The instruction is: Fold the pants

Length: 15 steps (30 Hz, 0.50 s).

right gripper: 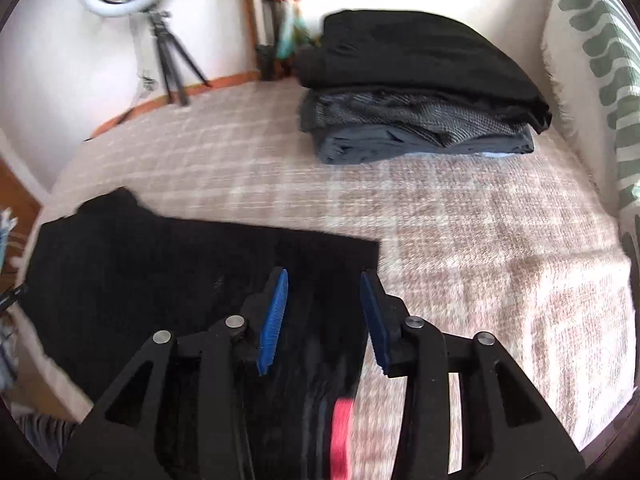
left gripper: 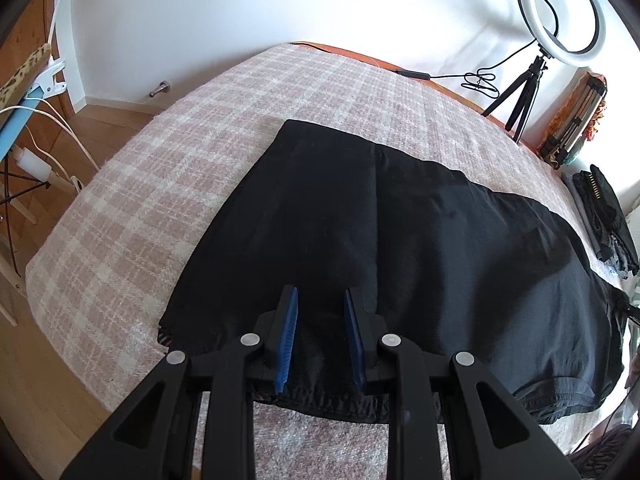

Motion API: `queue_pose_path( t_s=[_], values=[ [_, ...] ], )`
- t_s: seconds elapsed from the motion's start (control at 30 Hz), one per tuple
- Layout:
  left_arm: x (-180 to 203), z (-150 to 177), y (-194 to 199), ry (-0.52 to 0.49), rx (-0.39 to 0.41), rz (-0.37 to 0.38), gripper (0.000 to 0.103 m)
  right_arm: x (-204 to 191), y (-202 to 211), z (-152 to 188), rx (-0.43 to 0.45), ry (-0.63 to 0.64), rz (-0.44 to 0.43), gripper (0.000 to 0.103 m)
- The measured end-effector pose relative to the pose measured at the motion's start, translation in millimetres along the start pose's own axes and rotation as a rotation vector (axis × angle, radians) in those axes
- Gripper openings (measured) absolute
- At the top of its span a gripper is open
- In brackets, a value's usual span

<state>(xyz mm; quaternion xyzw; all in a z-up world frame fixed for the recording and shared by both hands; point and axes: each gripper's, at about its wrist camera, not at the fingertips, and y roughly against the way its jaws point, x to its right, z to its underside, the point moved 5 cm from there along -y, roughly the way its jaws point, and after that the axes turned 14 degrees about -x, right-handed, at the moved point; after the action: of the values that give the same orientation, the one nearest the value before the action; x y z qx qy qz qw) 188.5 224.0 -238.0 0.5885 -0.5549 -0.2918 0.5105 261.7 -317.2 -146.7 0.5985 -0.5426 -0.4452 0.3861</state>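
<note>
Black pants [left gripper: 400, 248] lie spread flat on a bed covered by a pink-and-cream plaid blanket [left gripper: 160, 184], their long axis running left to right across the left wrist view, one squared end pointing toward the far left and the gathered, ribbed hem along the near edge. The left tongs [left gripper: 321, 336] stand open over the near hem, blue ridged pads apart with dark cloth showing between them; whether the pads touch the cloth cannot be told. In the blurred right wrist view, the right tongs [right gripper: 324, 312] are also open, poised over the pants' [right gripper: 160, 280] straight-cut right end, with a pink-red patch [right gripper: 342, 428] of something unclear close below. Bare blanket [right gripper: 480, 260] stretches to the right of the pants and along the far side, woolly and coarse in weave. At the far right of that stretch sits a stack of folded clothes [right gripper: 420, 92], black on top, grey knit and blue-grey beneath, near a green-patterned white pillow [right gripper: 592, 40]. A ring light [left gripper: 560, 12] on a black tripod stands at the bed's far edge against a white wall. Wood floor [left gripper: 40, 360] borders the bed's left side.
</note>
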Motion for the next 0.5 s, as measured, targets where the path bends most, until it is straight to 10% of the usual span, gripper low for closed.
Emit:
queue_pose_path(
  t_s=[0.23,0.5],
  values=[
    [-3.6,5.3,4.5,-0.004,-0.001,0.009,0.021,-101.5,39.9,39.6,0.011,0.315,-0.147,0.046],
    [-7.0,19.4,17.4,0.032,-0.007,0.052,0.021,-260.2,-20.6,48.9,-0.046,0.606,-0.268,0.046]
  ],
)
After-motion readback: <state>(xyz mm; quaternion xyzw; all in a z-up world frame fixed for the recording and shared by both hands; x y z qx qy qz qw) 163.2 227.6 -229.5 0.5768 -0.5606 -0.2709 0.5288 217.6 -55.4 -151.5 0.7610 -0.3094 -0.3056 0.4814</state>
